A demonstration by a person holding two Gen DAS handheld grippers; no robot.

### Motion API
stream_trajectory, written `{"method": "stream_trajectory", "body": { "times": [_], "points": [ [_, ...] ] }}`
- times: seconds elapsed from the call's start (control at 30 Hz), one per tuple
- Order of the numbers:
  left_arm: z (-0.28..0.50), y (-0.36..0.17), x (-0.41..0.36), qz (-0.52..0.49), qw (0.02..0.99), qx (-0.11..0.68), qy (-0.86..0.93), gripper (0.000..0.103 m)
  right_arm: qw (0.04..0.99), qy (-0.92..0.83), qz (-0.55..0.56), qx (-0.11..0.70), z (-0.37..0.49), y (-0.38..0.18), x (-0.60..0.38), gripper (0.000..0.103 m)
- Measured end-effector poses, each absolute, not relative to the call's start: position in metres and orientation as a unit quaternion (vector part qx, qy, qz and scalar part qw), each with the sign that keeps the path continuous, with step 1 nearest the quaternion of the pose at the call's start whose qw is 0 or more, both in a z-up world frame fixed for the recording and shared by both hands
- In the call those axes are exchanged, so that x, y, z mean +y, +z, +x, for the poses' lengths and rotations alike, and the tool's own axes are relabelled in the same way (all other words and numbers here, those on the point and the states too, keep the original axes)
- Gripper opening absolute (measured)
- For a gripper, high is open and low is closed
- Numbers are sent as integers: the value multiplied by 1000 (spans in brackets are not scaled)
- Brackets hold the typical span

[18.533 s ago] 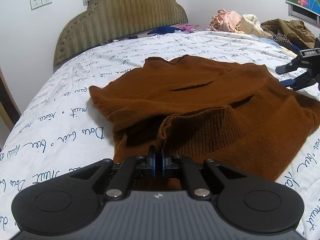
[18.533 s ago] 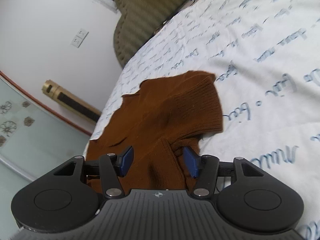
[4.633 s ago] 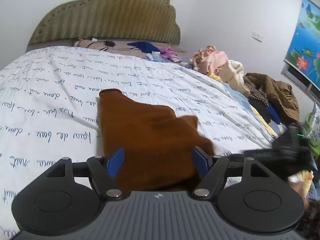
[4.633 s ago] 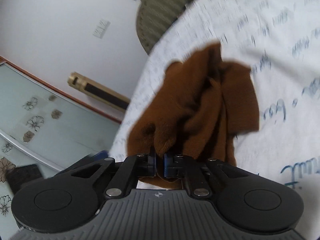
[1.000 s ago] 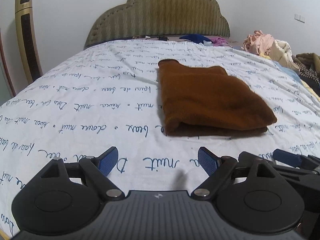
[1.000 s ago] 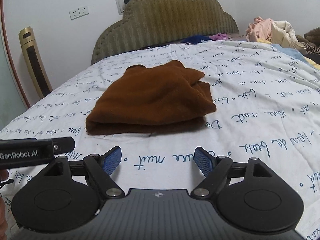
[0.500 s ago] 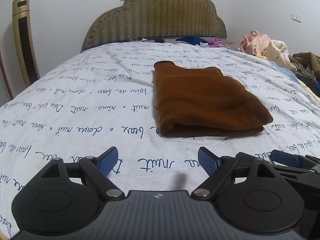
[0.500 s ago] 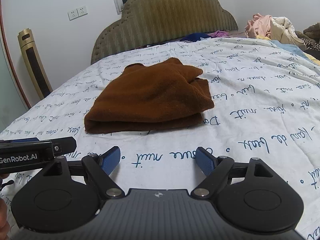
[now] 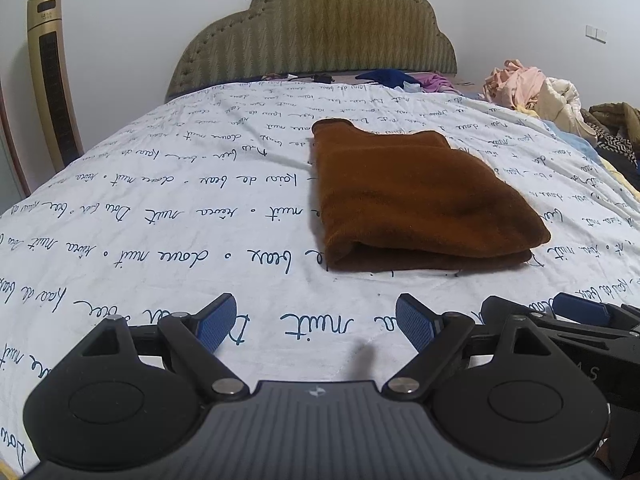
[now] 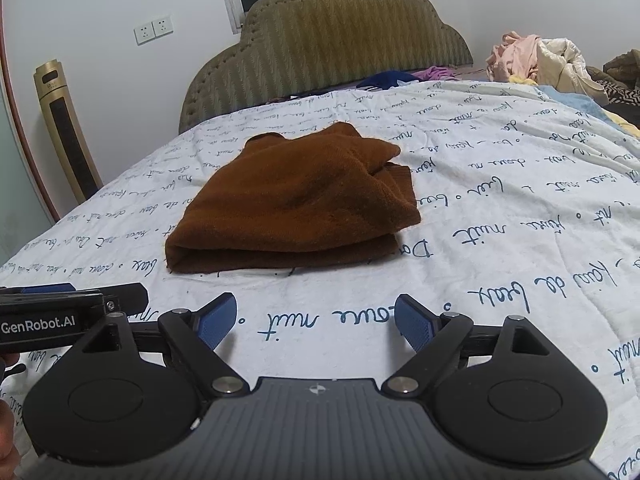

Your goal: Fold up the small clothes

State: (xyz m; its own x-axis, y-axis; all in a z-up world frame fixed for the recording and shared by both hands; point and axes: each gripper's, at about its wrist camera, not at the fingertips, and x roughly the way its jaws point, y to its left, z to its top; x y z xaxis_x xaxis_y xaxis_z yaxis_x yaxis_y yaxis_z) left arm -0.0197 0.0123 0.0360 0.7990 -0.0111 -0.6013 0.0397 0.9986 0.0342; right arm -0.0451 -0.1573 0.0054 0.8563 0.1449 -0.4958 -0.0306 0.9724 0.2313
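A brown knitted sweater (image 9: pixel 412 200) lies folded into a compact rectangle on the white bedsheet with blue writing (image 9: pixel 180 216); it also shows in the right wrist view (image 10: pixel 296 204). My left gripper (image 9: pixel 316 326) is open and empty, held back from the near edge of the sweater. My right gripper (image 10: pixel 316 324) is open and empty, also short of the sweater. Each gripper shows at the edge of the other's view, the right one (image 9: pixel 576 312) and the left one (image 10: pixel 60 312).
A padded olive headboard (image 9: pixel 320 28) stands at the far end. A pile of loose clothes (image 9: pixel 532 92) lies at the right side of the bed. A gold tower fan (image 9: pixel 52 92) stands by the left wall. Blue and purple garments (image 9: pixel 396 78) lie near the headboard.
Over the longer span the sweater went from spread out to folded and both grippers let go. In the last second both grippers shifted slightly; the sweater stays still.
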Motion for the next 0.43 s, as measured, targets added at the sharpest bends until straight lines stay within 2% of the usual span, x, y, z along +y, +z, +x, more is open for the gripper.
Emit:
{"method": "stream_trajectory", "body": {
  "times": [0.43],
  "points": [
    [-25,44,15,11,957,291,-17,87,956,44,113,266,-45,3,-160,86]
  ]
}}
